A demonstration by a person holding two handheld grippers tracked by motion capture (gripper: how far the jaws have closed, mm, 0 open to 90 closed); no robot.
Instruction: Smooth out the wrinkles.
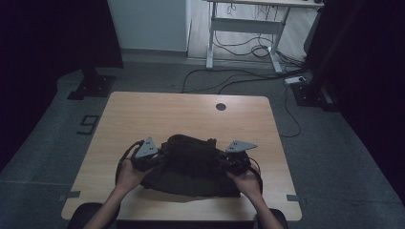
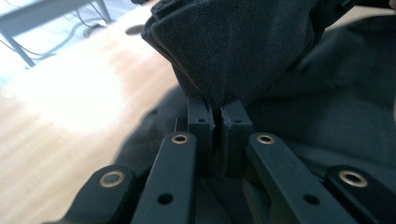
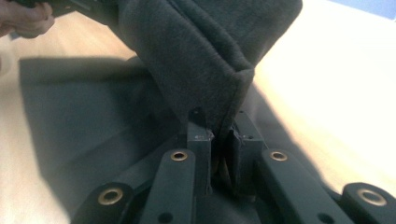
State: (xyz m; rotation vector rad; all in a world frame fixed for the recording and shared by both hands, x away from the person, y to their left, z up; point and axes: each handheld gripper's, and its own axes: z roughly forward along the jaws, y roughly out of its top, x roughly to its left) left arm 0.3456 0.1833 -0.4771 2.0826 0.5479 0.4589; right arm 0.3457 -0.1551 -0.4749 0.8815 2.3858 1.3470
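Note:
A dark grey garment point(image 1: 191, 167) lies bunched on the near half of the wooden table point(image 1: 181, 114). My left gripper point(image 1: 152, 160) is at its left side, shut on a fold of the garment point(image 2: 233, 51) that rises from between the jaws point(image 2: 219, 114). At the cloth's right side my right gripper point(image 1: 229, 160) is shut on another fold of the garment point(image 3: 205, 60), with its jaws point(image 3: 217, 128) pinching the thick edge. Both folds are lifted a little above the rest of the cloth. A hand holds each gripper from the near edge.
A round cable hole point(image 1: 220, 106) sits near the table's far edge. Beyond the table, cables point(image 1: 248, 76) lie on the grey floor, with a white desk frame point(image 1: 243, 28) behind them. A dark stand base point(image 1: 90, 86) is at the far left.

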